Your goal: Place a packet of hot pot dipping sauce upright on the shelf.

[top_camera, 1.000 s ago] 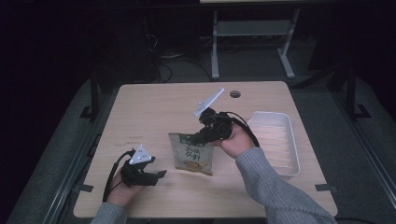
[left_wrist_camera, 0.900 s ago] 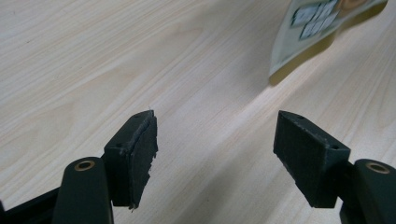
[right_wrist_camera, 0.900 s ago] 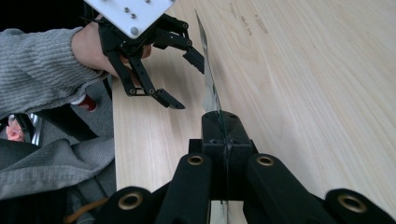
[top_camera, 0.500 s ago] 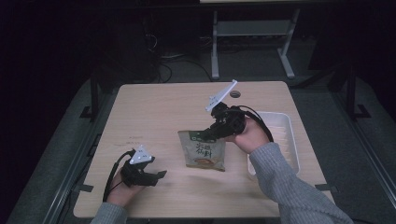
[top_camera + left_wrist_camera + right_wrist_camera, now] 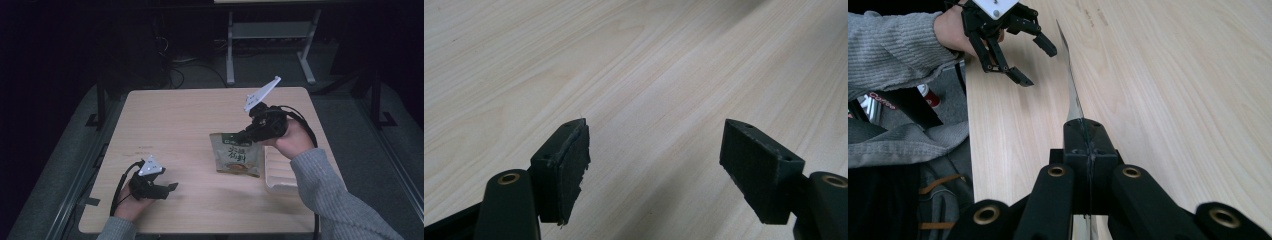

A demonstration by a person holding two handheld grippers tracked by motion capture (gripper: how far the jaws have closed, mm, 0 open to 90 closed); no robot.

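Note:
A green and tan snack pouch hangs above the table, held by its top edge in my right gripper, which is shut on it. In the right gripper view the pouch shows edge-on, rising from the closed jaws of my right gripper. My left gripper rests low at the table's front left, open with nothing between its fingers. In the left gripper view its two pads stand wide apart over bare wood. The same left gripper shows far off in the right gripper view.
A white tray lies on the table's right side, just beyond the pouch's lower corner and partly under my right forearm. The light wooden table has open room at its middle and back. A metal stand is on the floor behind.
My right gripper has carried the pouch to the right, toward the white tray, and lifted it slightly. My left gripper has stayed put.

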